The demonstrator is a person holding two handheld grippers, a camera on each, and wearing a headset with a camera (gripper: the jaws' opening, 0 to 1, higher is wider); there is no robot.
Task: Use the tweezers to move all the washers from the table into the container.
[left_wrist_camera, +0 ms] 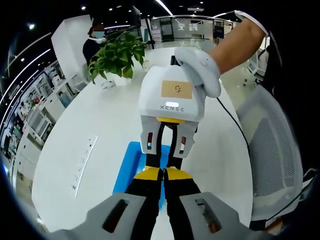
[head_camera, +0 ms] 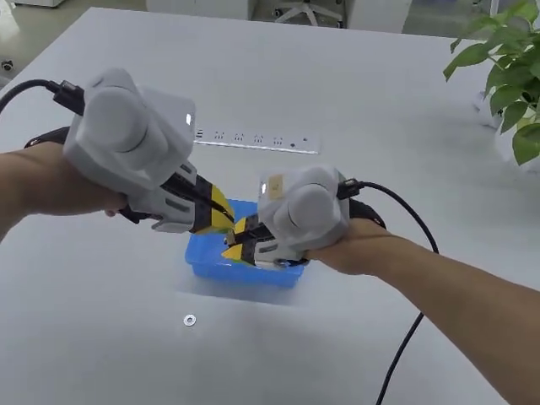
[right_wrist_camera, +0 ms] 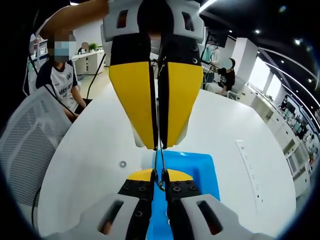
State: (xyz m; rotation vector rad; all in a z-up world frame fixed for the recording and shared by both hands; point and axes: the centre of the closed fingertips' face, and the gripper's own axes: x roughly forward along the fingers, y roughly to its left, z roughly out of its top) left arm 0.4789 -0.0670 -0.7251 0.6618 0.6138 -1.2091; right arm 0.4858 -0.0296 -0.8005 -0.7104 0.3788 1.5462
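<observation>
Both grippers meet tip to tip above a blue container (head_camera: 202,255). In the right gripper view, thin metal tweezers (right_wrist_camera: 159,160) run down between the yellow jaws of my left gripper (right_wrist_camera: 158,145), which is shut on them. Their lower end sits between the jaws of my right gripper (right_wrist_camera: 159,176), which is closed on it too. In the head view my left gripper (head_camera: 221,211) comes in from the left and my right gripper (head_camera: 239,241) from the right. One small silver washer (head_camera: 189,320) lies on the white table in front of the container, seen again as washer (right_wrist_camera: 122,164).
A white power strip (head_camera: 253,139) lies behind the container. A potted plant (head_camera: 506,76) stands at the right edge. A cable (head_camera: 405,337) trails from the right gripper. People sit at the far side in the right gripper view.
</observation>
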